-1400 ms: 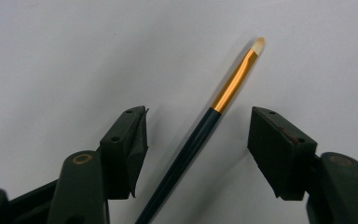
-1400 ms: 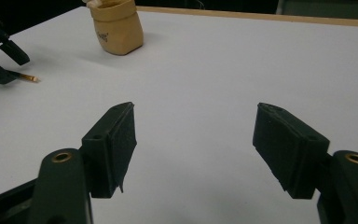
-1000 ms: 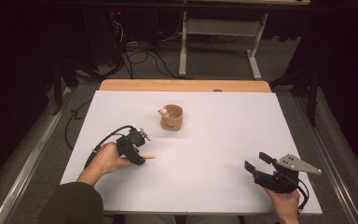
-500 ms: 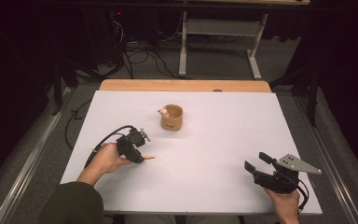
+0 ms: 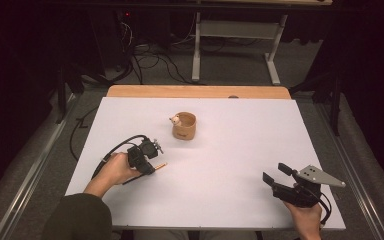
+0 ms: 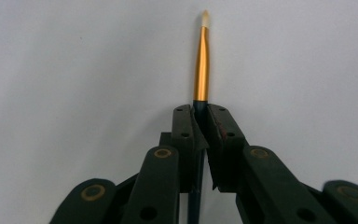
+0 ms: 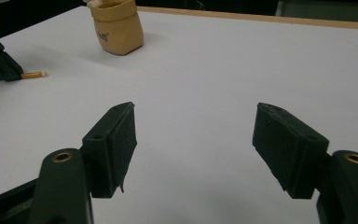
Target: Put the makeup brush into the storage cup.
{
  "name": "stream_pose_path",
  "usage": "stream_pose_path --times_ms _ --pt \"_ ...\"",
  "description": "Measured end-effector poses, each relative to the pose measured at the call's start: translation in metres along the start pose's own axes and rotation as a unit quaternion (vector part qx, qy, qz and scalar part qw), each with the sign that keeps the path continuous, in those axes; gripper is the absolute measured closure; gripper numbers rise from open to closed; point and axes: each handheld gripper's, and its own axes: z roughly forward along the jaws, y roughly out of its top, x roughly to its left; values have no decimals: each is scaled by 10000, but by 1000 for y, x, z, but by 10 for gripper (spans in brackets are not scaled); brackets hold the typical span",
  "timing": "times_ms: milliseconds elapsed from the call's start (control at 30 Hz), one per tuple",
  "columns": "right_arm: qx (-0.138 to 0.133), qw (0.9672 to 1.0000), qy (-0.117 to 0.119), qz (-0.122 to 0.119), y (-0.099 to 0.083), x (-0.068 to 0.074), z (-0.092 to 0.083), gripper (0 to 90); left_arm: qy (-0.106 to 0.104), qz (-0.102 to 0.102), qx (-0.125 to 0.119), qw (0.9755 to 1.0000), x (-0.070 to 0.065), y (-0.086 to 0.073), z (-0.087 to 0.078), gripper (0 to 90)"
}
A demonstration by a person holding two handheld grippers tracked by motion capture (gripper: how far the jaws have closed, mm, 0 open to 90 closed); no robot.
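Left tongs (image 5: pixel 152 167) at about 8 o'clock on the white surface (image 5: pixel 230 150), low, tips angled down toward 3 o'clock; jaws have just been closing and now clamp the brush (image 5: pixel 160 165), which lies flat on the surface. In the left gripper view the left tongs (image 6: pixel 200 121) pinch the dark handle between the pads, gold ferrule and pale tip of the brush (image 6: pixel 202 60) sticking straight out toward 12 o'clock past the jaws. Left hand (image 5: pixel 115 170) wraps the gripper body from behind, forearm in a dark sleeve (image 5: pixel 77 217) coming in from 6 o'clock, cable looping over the top of the hand. Right tongs (image 5: pixel 275 176) at about 4 o'clock near the front edge of the surface, jaws wide apart, nothing between them, pointing toward 10 o'clock; grey plate on top. Right hand (image 5: pixel 307 217) grips from below at the edge. Right gripper view: right tongs (image 7: pixel 196 140) spread, bare surface between the pads, cup (image 7: pixel 116 25) at 11 o'clock, brush tip (image 7: pixel 33 74) at 10 o'clock. In the high view the tan cup (image 5: pixel 184 126) stands upright just past centre, toward 12 o'clock, something pale at its rim; well apart from both tongs.
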Motion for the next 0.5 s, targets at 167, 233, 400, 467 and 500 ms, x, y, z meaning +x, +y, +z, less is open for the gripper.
stream_pose_path --times_ms 167,233,400,467,500 --pt "18 10000 -7 25 0 1 0 323 -5 35 36 10000 0 1 0 826" --pt "16 10000 -5 11 0 0 0 323 21 166 73 9998 -1 2 0 827" --pt "-1 10000 -15 9 0 0 -1 324 108 283 275 9992 -4 8 0 828" --pt "-7 10000 -11 10 0 0 -1 324 107 282 290 9991 -3 8 0 829" --pt "-2 10000 -10 0 0 0 -1 324 103 269 278 9992 -3 8 0 829"
